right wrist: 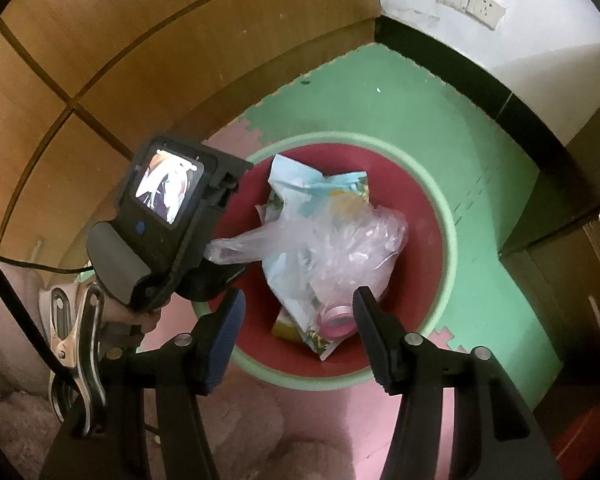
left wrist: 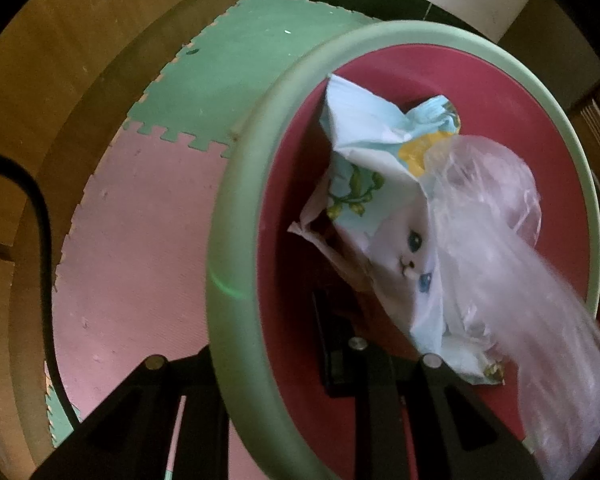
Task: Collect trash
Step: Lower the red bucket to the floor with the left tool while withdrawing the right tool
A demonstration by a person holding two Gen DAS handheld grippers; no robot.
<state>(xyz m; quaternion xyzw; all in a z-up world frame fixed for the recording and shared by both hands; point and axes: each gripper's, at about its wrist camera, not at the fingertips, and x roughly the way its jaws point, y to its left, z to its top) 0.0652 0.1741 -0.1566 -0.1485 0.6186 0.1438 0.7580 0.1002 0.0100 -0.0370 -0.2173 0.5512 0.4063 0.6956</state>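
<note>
My left gripper (right wrist: 215,254) pinches a clear plastic bag (right wrist: 340,248) over the bin (right wrist: 448,240). My right gripper (right wrist: 300,332) hangs wide, jaws holding nothing. The cat-print wrapper (left wrist: 404,256) shows no legible writing.

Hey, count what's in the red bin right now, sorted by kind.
Printed paper wrappers: 1
Clear plastic bags: 1
Pink tape rolls: 1
Yellow scraps: 1
Total: 4 visible; more may be hidden underneath.

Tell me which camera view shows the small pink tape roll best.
The right wrist view: the small pink tape roll lies low in the red, green-rimmed bin, beneath the clear plastic bag. In the left wrist view, I cannot find it.
</note>
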